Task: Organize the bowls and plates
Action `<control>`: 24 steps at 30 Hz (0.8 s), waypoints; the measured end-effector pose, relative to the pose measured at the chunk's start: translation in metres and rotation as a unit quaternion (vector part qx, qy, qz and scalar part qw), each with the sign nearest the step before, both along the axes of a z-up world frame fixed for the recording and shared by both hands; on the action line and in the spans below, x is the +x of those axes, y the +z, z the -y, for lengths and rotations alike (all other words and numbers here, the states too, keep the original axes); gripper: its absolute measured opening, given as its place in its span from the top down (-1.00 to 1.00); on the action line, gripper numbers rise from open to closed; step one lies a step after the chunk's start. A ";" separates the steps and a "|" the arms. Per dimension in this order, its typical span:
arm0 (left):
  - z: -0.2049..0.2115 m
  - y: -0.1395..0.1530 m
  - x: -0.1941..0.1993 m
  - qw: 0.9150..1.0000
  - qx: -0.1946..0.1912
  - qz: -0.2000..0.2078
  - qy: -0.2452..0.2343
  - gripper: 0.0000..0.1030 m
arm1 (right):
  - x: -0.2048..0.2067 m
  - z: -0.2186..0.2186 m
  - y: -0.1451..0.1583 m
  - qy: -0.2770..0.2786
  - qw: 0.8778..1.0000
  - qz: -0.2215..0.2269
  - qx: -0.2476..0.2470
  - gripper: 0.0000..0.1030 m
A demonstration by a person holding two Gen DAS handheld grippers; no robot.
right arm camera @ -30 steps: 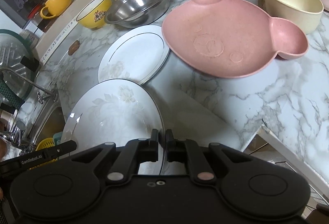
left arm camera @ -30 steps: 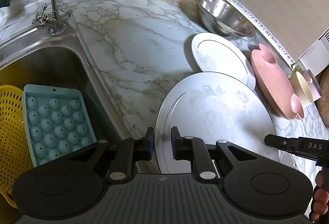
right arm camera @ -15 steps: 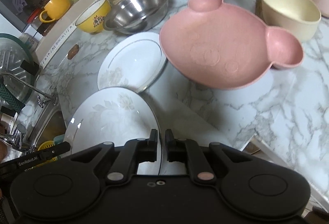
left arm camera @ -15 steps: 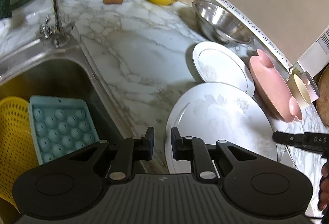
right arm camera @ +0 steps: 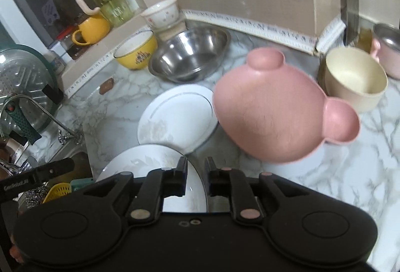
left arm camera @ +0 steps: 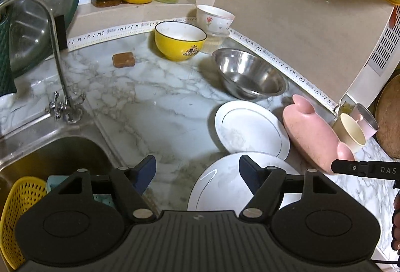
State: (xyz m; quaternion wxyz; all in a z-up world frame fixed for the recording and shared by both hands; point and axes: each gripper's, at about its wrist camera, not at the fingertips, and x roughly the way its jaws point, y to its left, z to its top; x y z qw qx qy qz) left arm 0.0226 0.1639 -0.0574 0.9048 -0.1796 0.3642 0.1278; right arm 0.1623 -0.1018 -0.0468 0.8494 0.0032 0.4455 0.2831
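My right gripper (right arm camera: pixel 195 167) is shut on the right rim of the large white floral plate (right arm camera: pixel 150 167), which it holds tilted near the counter's front. That large plate (left arm camera: pixel 225 184) also shows under my left gripper (left arm camera: pixel 197 169), which is open and empty just above its left side. A smaller white plate (left arm camera: pixel 250 129) (right arm camera: pixel 177 117) lies behind it. A pink bear-shaped plate (right arm camera: pixel 275 107) (left arm camera: pixel 312 134) sits to the right, a steel bowl (left arm camera: pixel 250 74) (right arm camera: pixel 190 54) and a yellow bowl (left arm camera: pixel 178 39) (right arm camera: pixel 136 51) behind.
A sink (left arm camera: pixel 50 154) with a yellow strainer (left arm camera: pixel 15 209) and a teal tray lies at the left, behind a tap (left arm camera: pixel 57 59). A small floral bowl (left arm camera: pixel 215 18), a beige bowl (right arm camera: pixel 355 77), a pink cup (right arm camera: pixel 386 49) and a brown soap bar (left arm camera: pixel 123 59) stand on the marble counter (left arm camera: pixel 150 97).
My left gripper has opened wide and drawn back and up. The large plate, still in my right gripper, has moved right and nearer the front; the right view has tipped up.
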 end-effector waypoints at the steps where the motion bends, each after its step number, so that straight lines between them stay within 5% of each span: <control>1: 0.001 0.002 0.001 1.000 0.001 0.001 -0.001 -0.41 | 0.000 0.000 0.002 0.001 1.000 0.006 0.000 0.61; 3: 0.002 0.006 0.005 1.000 0.003 0.003 -0.004 -0.42 | 0.000 -0.002 0.008 0.004 1.000 0.019 0.001 0.40; 5: 0.004 0.009 0.009 1.000 0.006 0.006 -0.010 -0.41 | -0.002 -0.002 0.013 0.002 0.999 0.036 0.003 -0.15; 8: 0.008 0.014 0.016 1.000 0.010 0.009 -0.019 -0.42 | -0.005 -0.003 0.022 0.004 0.998 0.065 0.002 -0.49; 17: 0.022 0.030 0.040 0.998 0.037 0.029 -0.041 -0.52 | -0.005 -0.006 0.038 -0.002 0.994 0.106 -0.008 -0.99; 24: 0.023 0.035 0.063 0.997 0.065 0.034 -0.036 -0.52 | -0.004 -0.013 0.045 0.003 0.988 0.151 -0.027 -0.99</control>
